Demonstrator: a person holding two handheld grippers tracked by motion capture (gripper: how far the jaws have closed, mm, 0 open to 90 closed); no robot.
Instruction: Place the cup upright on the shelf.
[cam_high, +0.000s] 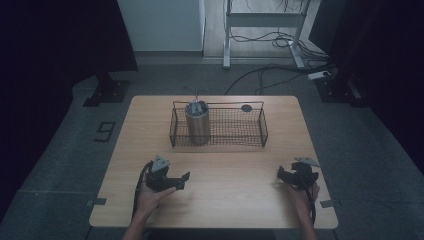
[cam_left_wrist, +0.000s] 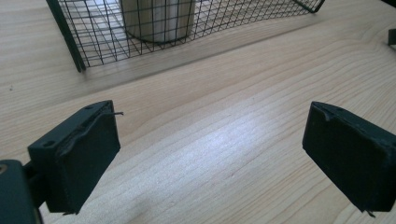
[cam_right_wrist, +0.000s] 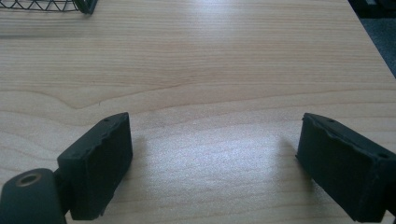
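I hold the left gripper (cam_high: 176, 180) and the right gripper (cam_high: 289, 176) low over the near part of the wooden table (cam_high: 235, 170), each with jaws spread wide and grasping nothing. The metal canister (cam_high: 197, 123) stands upright in the left end of the wire basket (cam_high: 250, 131), at the table's far side, well apart from both.

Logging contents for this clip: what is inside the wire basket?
A metal canister stands upright at the left end of the basket; the rest of the mesh floor looks bare. Something thin sticks up from the canister's top, but what the canister holds is hidden.
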